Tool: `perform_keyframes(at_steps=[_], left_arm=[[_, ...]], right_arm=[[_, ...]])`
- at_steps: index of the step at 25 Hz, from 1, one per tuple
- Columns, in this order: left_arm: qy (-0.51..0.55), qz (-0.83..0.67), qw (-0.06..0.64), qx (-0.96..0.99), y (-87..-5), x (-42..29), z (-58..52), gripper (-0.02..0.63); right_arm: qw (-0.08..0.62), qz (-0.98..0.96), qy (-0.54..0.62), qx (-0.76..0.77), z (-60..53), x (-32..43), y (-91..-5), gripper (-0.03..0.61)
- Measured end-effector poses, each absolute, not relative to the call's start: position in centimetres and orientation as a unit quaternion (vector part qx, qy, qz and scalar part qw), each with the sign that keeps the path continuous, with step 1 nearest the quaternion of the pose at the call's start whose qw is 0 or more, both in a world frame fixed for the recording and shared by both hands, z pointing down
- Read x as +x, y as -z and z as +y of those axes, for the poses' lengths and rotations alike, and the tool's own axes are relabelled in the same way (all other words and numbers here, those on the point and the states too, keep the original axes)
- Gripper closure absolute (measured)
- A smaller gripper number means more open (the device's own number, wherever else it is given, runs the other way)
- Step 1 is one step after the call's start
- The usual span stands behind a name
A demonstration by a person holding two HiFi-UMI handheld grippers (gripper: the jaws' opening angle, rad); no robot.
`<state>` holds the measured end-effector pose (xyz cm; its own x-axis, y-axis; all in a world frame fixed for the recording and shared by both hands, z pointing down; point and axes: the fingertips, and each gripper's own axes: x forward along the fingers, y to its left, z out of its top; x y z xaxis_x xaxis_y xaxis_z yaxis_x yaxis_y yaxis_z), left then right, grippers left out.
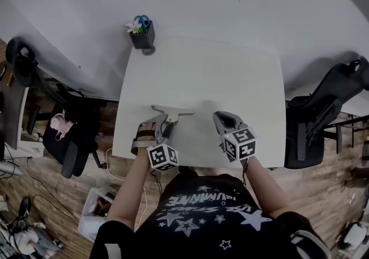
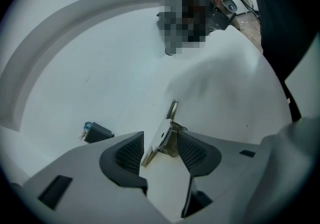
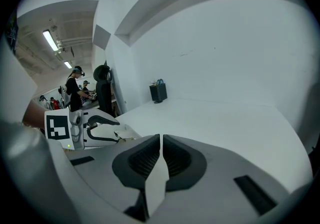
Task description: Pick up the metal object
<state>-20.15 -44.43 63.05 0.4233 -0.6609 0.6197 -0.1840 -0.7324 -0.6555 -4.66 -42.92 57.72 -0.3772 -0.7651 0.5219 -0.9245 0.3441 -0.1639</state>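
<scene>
The metal object [image 1: 171, 112] is a flat silver T-shaped bracket near the front of the white table [image 1: 202, 73]. My left gripper [image 1: 163, 128] reaches over its stem. In the left gripper view the bracket [image 2: 162, 138] stands between the jaws of the left gripper [image 2: 159, 150], which are spread wide. It is close against the right-hand pad [image 2: 192, 152], and a gap shows at the left-hand pad [image 2: 129, 153]. My right gripper [image 1: 226, 119] rests on the table to the right, apart from the bracket. Its pads [image 3: 161, 158] are together with nothing between them.
A dark pen holder [image 1: 142, 36] with scissors and a flower stands at the table's far left edge. Black office chairs flank the table at right [image 1: 323, 108] and left [image 1: 63, 131]. People stand at benches in the background of the right gripper view [image 3: 75, 88].
</scene>
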Motion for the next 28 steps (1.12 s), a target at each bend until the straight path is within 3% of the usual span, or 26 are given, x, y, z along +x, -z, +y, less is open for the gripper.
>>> perform_keyframes(at_steps=[2, 7, 13, 20, 28], left_arm=[[0.474, 0.255, 0.267, -0.799, -63.4, -20.0, -44.7, 0.398], [0.475, 0.250, 0.312, -0.784, -63.6, -19.4, -44.9, 0.497], [0.495, 0.246, 0.372, -0.746, -64.0, -19.1, -44.9, 0.555], [0.511, 0.261, 0.360, -0.735, -62.3, -19.1, -45.3, 0.581], [0.479, 0.341, 0.289, -0.755, -58.2, -18.9, -44.7, 0.588]], right_arm=[[0.181, -0.797, -0.224, 0.530, -43.2, -4.7, -58.0, 0.529], [0.183, -0.793, -0.227, 0.534, -43.4, -4.7, -58.3, 0.529], [0.182, -0.793, -0.227, 0.536, -43.0, -4.1, -58.1, 0.529], [0.178, -0.797, -0.220, 0.534, -41.9, -3.1, -57.5, 0.529], [0.170, -0.812, -0.206, 0.520, -40.4, -2.0, -56.2, 0.529]])
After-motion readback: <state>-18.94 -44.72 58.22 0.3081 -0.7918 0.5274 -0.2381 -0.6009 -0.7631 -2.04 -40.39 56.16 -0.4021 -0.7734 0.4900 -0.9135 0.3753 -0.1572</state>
